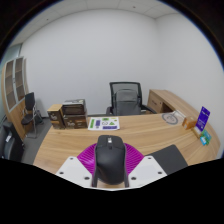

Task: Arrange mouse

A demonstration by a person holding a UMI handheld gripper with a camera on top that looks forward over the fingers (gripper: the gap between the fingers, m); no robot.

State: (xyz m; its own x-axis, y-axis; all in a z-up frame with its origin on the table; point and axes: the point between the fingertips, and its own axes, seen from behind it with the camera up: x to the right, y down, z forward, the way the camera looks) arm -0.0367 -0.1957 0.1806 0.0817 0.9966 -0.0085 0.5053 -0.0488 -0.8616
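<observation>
a black mouse (110,158) is being held between the jaws of the gripper (110,172), pressed at either side by the magenta pads (90,158); the jaws are being kept clenched on it, just above the near edge of the wooden surface (60,145). to one side of the fingers, a dark flat thing, perhaps a mouse mat (172,158), is lying on the surface. farther along, a printed sheet (102,123) is resting flat near the middle, and a small purple sign (204,117) is standing upright by the far side. beyond the surface, a black office chair (127,98) is being seen against the white wall, with brown boxes (70,113) sitting beside it.
</observation>
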